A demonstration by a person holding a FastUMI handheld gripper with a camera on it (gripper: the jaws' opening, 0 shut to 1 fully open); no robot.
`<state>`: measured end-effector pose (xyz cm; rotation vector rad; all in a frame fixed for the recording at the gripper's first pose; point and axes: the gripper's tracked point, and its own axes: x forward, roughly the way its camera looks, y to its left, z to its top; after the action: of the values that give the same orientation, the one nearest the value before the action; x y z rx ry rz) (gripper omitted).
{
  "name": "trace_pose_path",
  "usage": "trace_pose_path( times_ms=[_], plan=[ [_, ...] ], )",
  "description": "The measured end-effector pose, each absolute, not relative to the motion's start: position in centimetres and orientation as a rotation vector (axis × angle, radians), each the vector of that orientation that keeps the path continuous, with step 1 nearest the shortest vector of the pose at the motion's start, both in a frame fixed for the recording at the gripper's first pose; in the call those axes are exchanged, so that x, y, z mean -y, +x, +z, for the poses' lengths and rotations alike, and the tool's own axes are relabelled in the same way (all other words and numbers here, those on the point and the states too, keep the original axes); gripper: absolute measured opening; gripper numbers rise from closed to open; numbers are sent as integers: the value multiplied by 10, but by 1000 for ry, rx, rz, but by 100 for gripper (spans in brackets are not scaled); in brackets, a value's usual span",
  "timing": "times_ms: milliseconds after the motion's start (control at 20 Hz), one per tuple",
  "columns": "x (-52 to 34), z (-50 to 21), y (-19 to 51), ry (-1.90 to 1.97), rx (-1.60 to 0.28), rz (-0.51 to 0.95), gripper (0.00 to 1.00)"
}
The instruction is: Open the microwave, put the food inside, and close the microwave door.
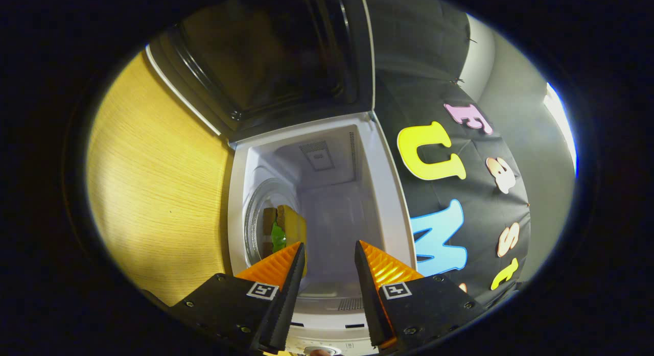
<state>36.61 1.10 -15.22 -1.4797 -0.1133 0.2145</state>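
While the gripper (pixel 329 251) hangs before the open microwave (pixel 327 192), its two fingers stand apart with nothing between them. Beyond the left finger the food (pixel 284 228) (a toy sandwich with a green leaf showing) sits inside the pale cavity on the glass turntable (pixel 254 213). Farther off, the dark door (pixel 265 60) is swung wide open. To the left lies the wooden table (pixel 153 182); to the right, black cloth and a grey wall (pixel 521 116).
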Motion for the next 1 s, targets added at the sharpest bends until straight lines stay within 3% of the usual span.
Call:
trace_pose_path(
  times_ms=[150, 550, 1000],
  plan=[
    [4, -140, 335, -1346, 124, 188, 59],
    [-20, -126, 214, -557, 97, 260, 59],
    [-176, -117, 69, -127, 106, 709, 59]
  ],
)
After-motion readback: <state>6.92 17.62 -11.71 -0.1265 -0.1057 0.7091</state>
